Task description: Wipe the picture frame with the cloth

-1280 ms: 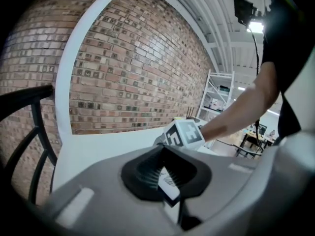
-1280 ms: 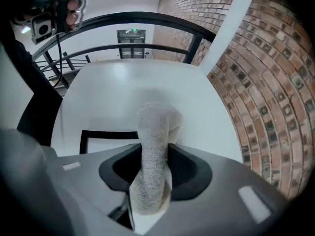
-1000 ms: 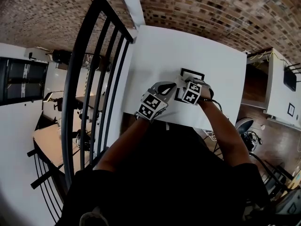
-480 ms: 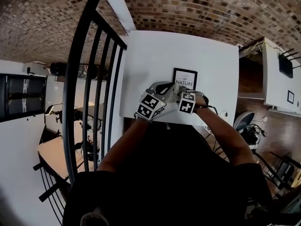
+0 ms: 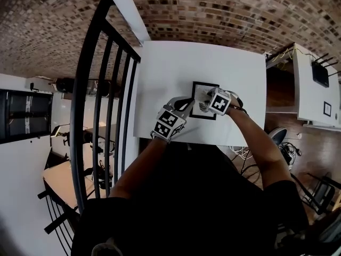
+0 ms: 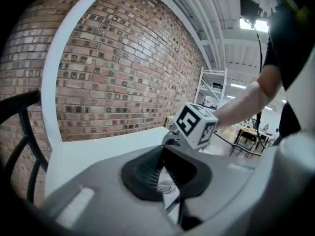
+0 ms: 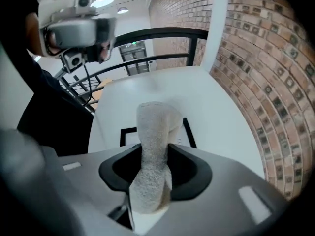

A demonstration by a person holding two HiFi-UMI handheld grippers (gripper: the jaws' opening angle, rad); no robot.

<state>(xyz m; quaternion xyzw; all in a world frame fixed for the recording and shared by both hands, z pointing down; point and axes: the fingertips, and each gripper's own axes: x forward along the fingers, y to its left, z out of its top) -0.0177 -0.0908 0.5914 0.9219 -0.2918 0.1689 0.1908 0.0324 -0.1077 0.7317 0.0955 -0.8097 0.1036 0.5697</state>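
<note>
Lying flat on the near half of the white table, a little right of its middle, the black-edged picture frame is showing a white print with a small leaf drawing at its near end. The right gripper is hanging over the right side of the frame, and its jaws are clamping a pale, nubbly cloth between them. The cloth is filling the gap from pad to pad and is sticking out past the tips in a thick roll that is drooping toward the frame's face (whether it is actually touching that face, neither view is settling). The frame's dark side rails are showing on either side of the roll in the right gripper view. The left gripper is pointing in from the near left, and its jaws are drawn together with the tips meeting and nothing caught between them. The leaf drawing is peeping through the narrow wedge between the ribbed pads, so the tips are sitting over the frame's near-left part. The two grippers are sitting just beside each other. Beyond the table's far edge a brick wall is rising, and a black metal railing is running along the table's left side.
</note>
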